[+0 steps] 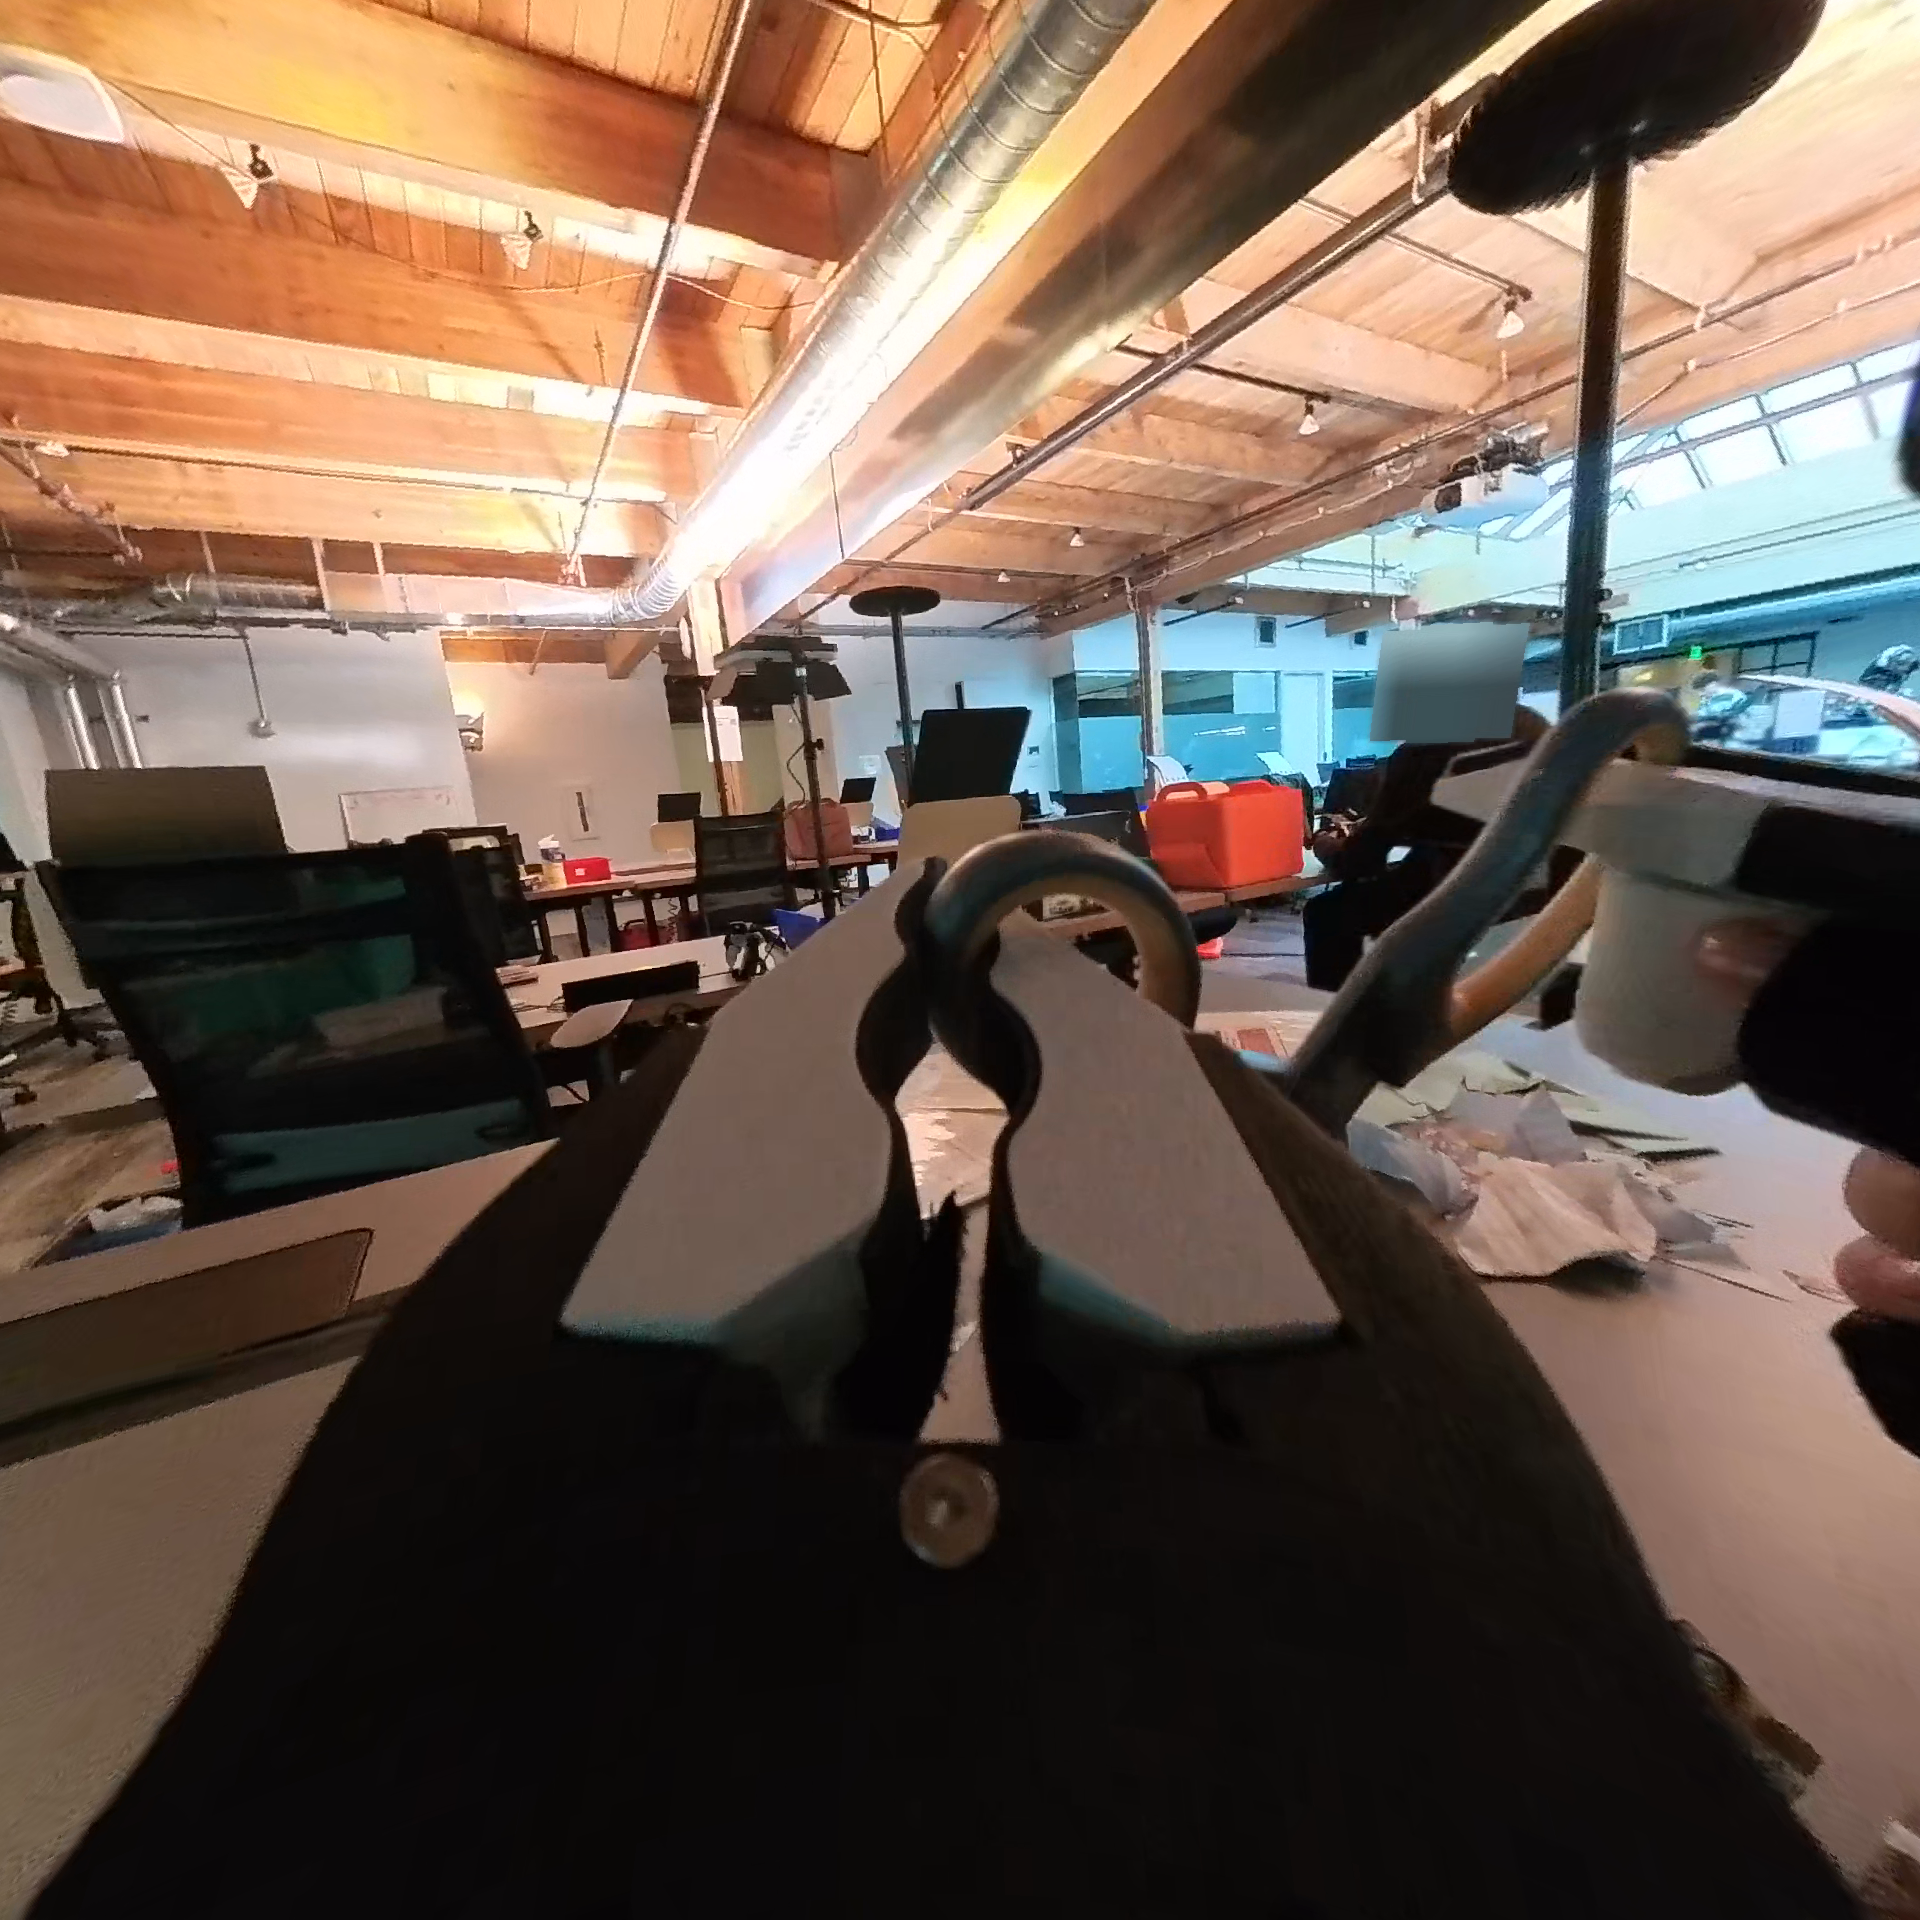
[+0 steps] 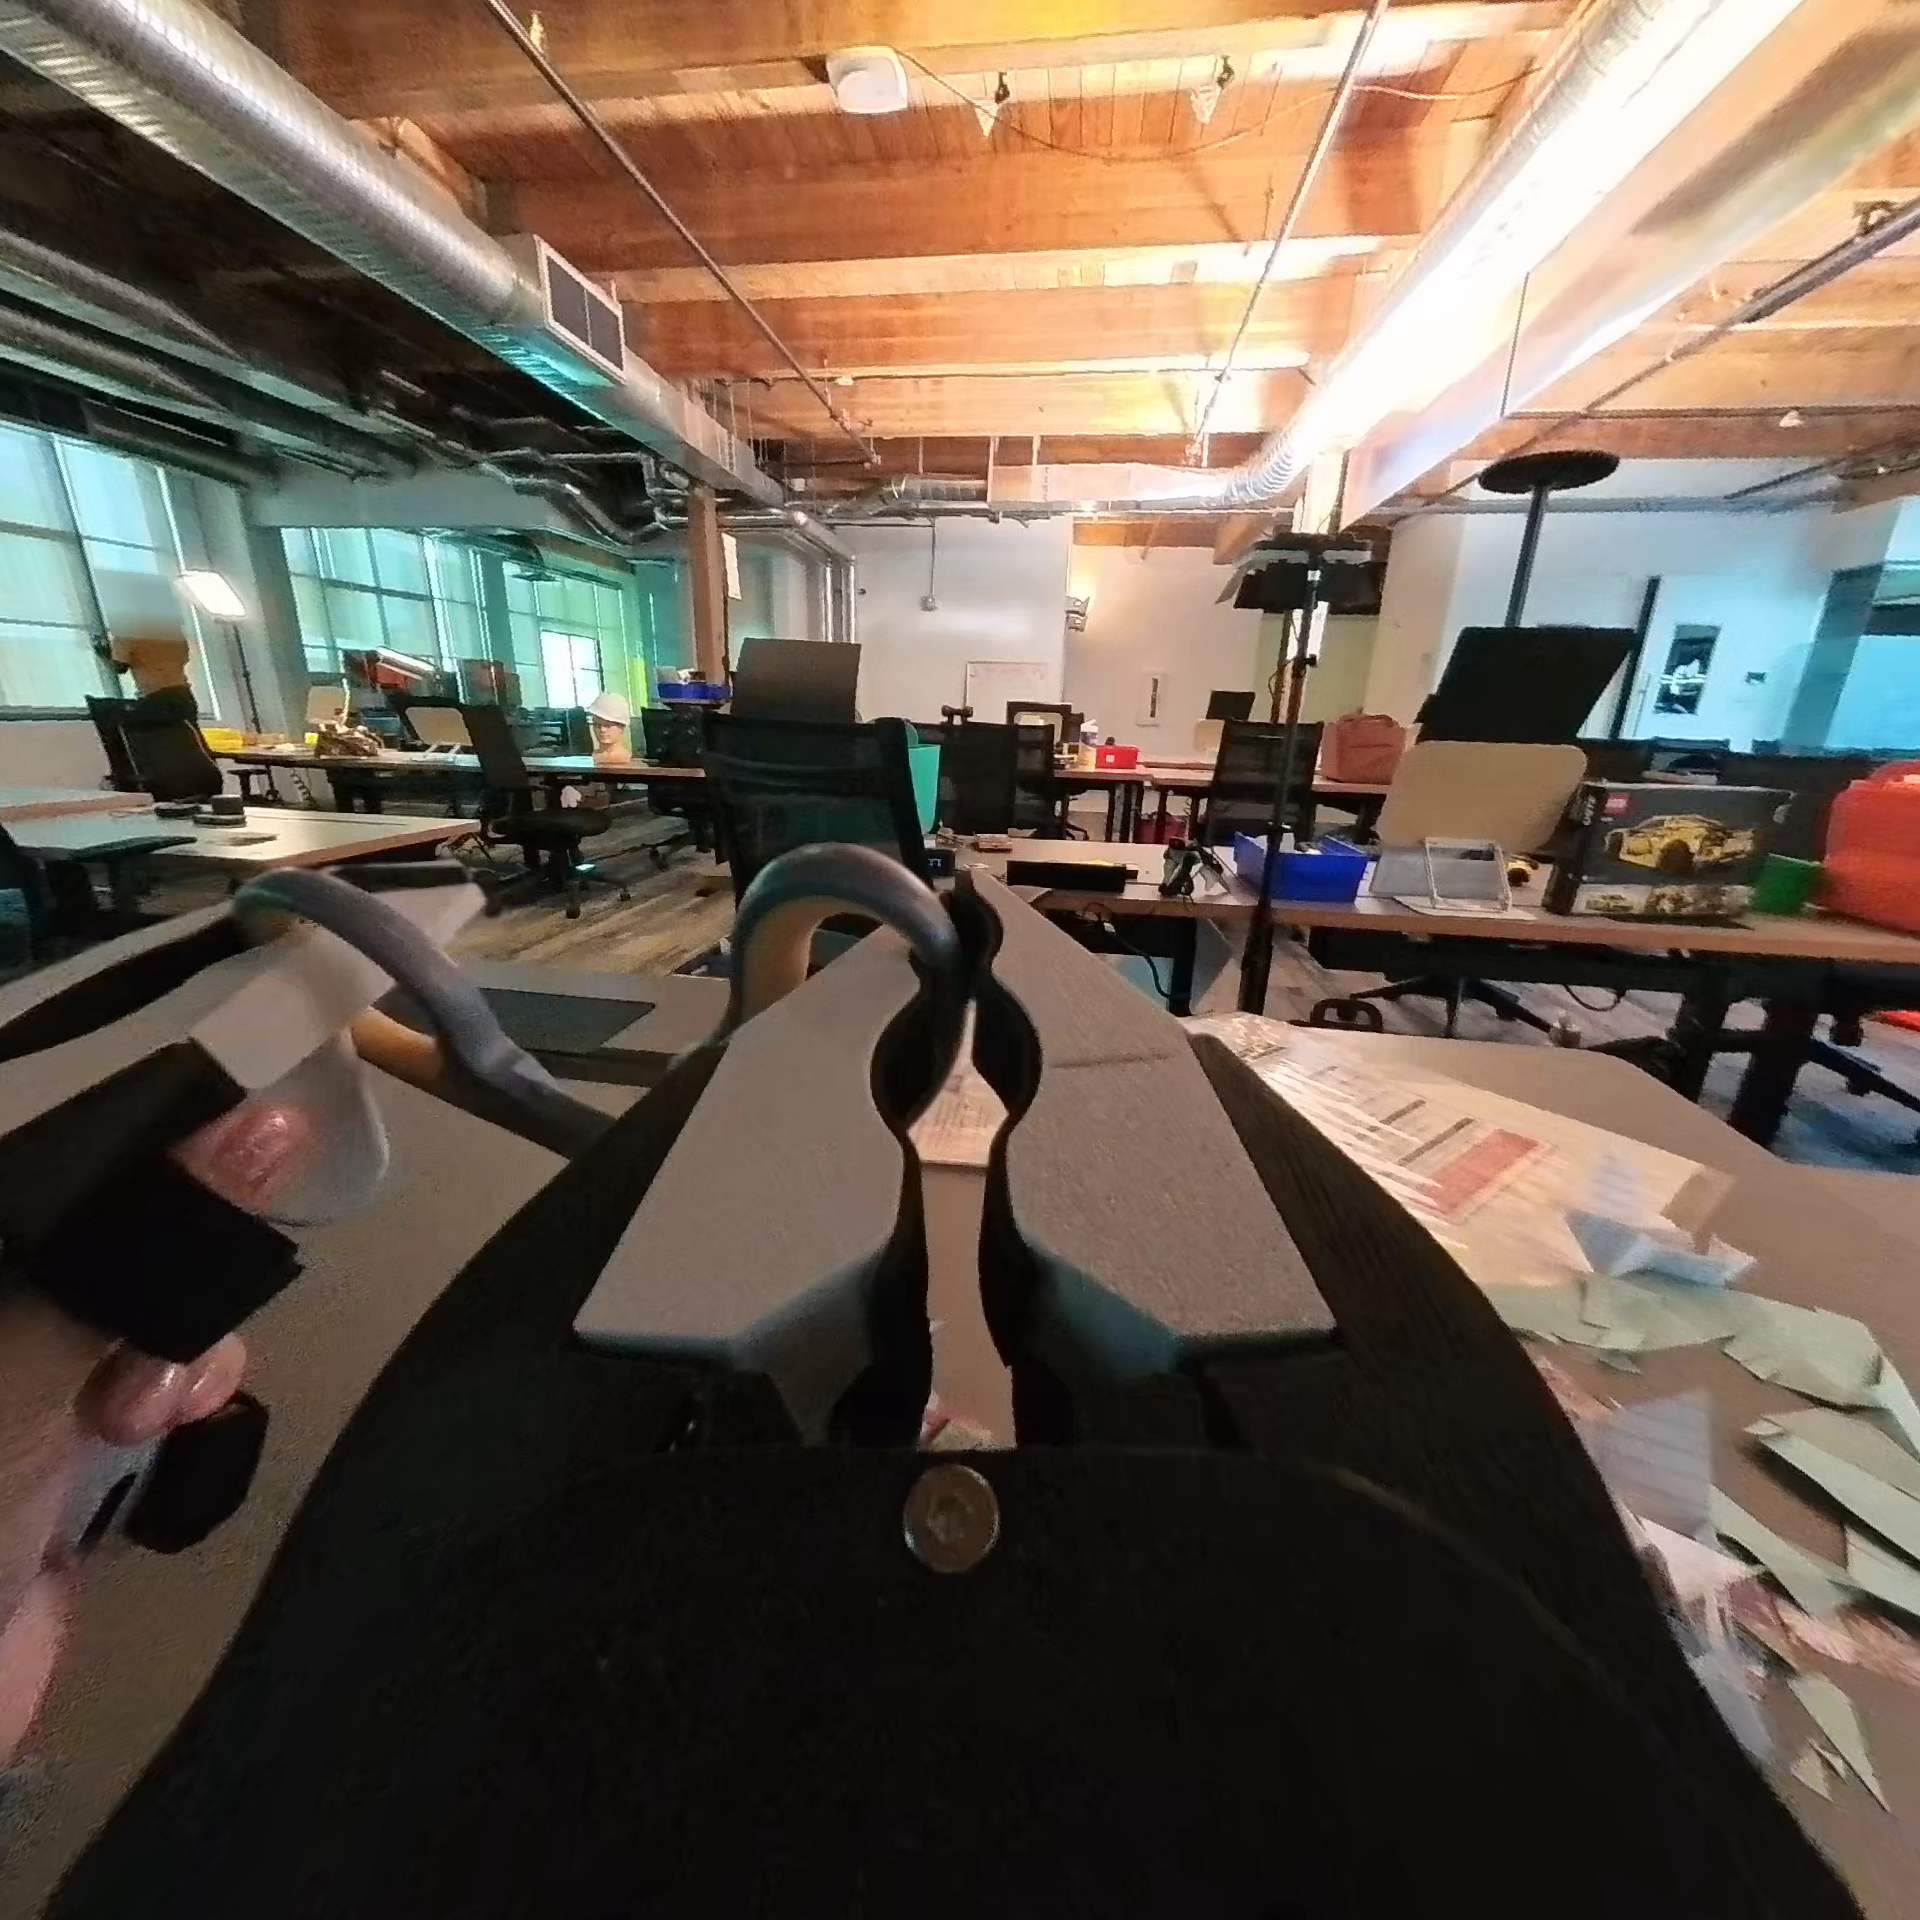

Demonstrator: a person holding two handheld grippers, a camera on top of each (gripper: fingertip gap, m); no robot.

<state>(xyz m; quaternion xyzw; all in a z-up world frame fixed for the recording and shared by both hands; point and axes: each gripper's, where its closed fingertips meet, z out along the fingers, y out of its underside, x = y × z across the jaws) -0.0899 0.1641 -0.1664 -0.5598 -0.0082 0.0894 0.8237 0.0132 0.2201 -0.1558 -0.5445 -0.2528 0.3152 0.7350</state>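
A pair of scissors with dark blue-grey handle loops lined in tan is held between my two grippers above the table. In the left wrist view my left gripper (image 1: 951,914) is shut on one handle loop (image 1: 1070,894). The other loop (image 1: 1605,758) is pinched by the right gripper (image 1: 1704,831) at the right edge, and the shank (image 1: 1351,1039) runs down towards the table. In the right wrist view my right gripper (image 2: 966,925) is shut on its handle loop (image 2: 842,888). The left gripper (image 2: 260,997) grips the second loop (image 2: 343,925) at the left.
Cut paper scraps (image 1: 1538,1184) lie on the grey table (image 1: 1662,1403) and show in the right wrist view (image 2: 1787,1351) beside a printed sheet (image 2: 1423,1132). A black mesh chair (image 1: 301,997) stands left, a black pole (image 1: 1595,468) right. An orange bin (image 1: 1226,831) sits on a far desk.
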